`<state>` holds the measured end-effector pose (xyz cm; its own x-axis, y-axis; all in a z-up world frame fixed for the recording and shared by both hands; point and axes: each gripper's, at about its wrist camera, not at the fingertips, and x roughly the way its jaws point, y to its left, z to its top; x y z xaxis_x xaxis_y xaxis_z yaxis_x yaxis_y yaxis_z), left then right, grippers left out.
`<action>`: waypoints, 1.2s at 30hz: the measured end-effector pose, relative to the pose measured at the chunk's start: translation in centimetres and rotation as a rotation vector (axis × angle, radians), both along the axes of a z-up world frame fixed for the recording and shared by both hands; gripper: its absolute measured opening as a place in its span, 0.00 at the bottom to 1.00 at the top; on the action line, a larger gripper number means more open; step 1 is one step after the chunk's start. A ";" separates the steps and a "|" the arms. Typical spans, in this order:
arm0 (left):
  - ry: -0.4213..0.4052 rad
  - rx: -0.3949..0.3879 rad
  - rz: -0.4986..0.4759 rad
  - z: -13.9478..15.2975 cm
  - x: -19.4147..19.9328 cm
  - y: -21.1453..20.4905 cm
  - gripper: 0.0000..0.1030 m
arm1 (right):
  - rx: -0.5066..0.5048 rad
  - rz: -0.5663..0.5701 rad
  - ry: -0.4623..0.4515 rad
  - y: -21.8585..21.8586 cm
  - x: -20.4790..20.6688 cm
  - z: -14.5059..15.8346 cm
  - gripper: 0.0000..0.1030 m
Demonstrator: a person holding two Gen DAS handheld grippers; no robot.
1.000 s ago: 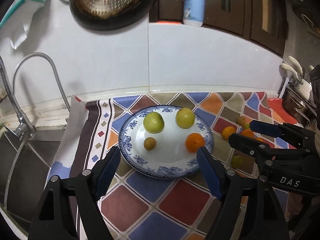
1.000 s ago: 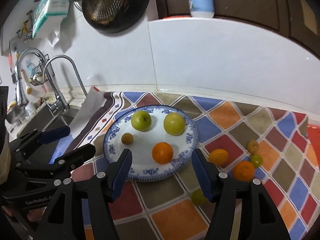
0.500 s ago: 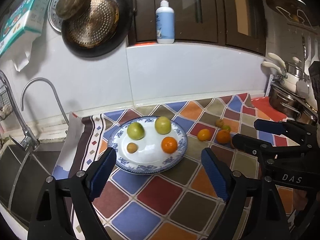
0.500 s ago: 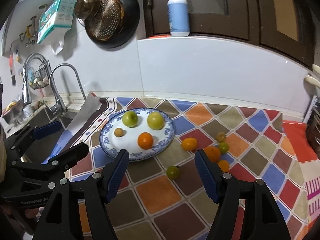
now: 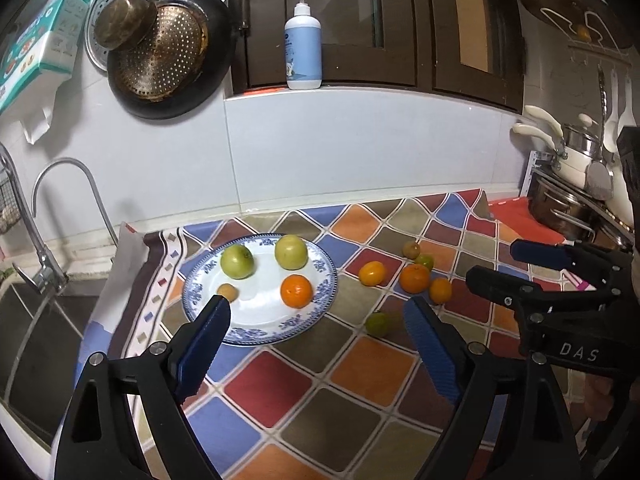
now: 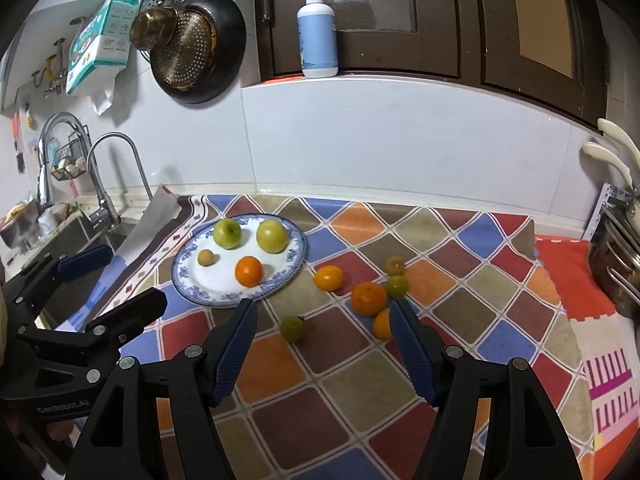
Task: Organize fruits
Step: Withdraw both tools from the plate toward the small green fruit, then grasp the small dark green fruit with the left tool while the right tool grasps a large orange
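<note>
Counter (image 6: 500,264) under a checked cloth. Blue-rimmed plate (image 6: 298,254) at left holds two green apples (image 6: 227,233), one orange (image 6: 249,271) and one small brown fruit (image 6: 206,258). Six loose fruits (image 6: 368,298) lie on the cloth right of the plate. Left hand-held gripper (image 5: 316,334): jaws just opening, released, nothing between them. Right hand-held gripper (image 6: 323,334): released, empty, above the cloth.

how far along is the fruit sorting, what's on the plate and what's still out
Four fruits sit on the plate: two green apples, an orange and a small brown fruit. Both the left gripper and right gripper are open, holding nothing. Six small citrus fruits remain on the tablecloth.
</note>
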<state>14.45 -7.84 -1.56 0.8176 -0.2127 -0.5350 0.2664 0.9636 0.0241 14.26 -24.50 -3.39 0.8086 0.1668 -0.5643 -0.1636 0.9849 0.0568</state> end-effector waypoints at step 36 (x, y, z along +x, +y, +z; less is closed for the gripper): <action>0.252 0.094 -0.093 -10.1 8.7 -6.8 0.68 | 0.043 -0.003 0.245 -5.2 9.1 -9.4 0.55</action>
